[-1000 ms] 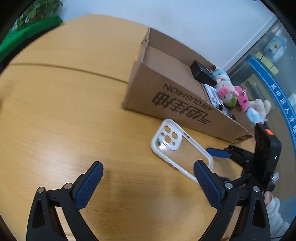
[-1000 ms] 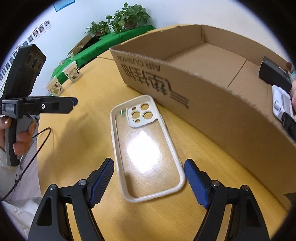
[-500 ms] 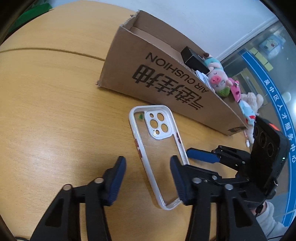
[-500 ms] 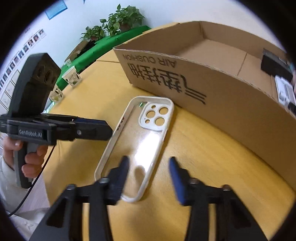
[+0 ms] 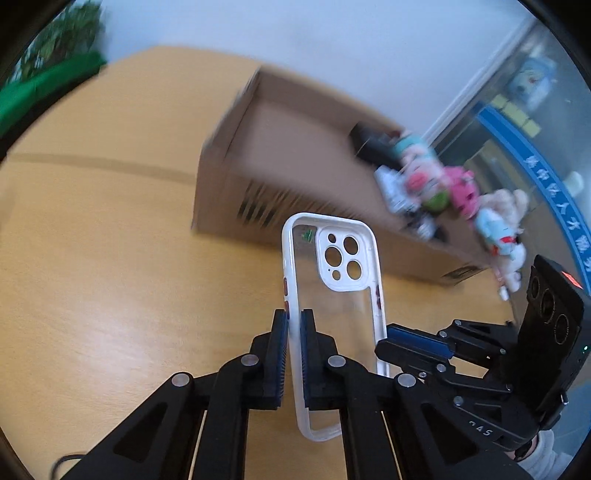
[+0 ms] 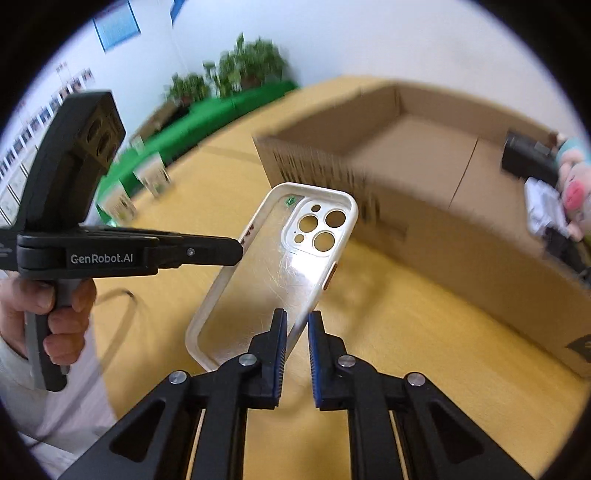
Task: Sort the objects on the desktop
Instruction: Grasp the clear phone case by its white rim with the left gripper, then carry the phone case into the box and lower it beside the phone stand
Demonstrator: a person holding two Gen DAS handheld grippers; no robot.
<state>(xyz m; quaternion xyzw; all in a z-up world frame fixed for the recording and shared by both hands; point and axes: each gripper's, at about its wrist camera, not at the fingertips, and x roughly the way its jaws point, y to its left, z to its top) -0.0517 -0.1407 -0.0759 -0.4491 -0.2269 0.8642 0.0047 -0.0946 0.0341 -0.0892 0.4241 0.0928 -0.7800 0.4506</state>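
White wall (image 5: 332, 44); wooden table (image 5: 92, 258); green-covered bench (image 6: 207, 114) with potted plants (image 6: 243, 62) (blurred); framed pictures (image 6: 114, 22) on wall.

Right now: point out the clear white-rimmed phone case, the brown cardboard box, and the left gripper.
clear white-rimmed phone case (image 5: 334, 310), left wrist view, on its transparent back panel
brown cardboard box (image 6: 461, 236), right wrist view, on its near outer wall
left gripper (image 5: 293, 341), left wrist view, between fingertips
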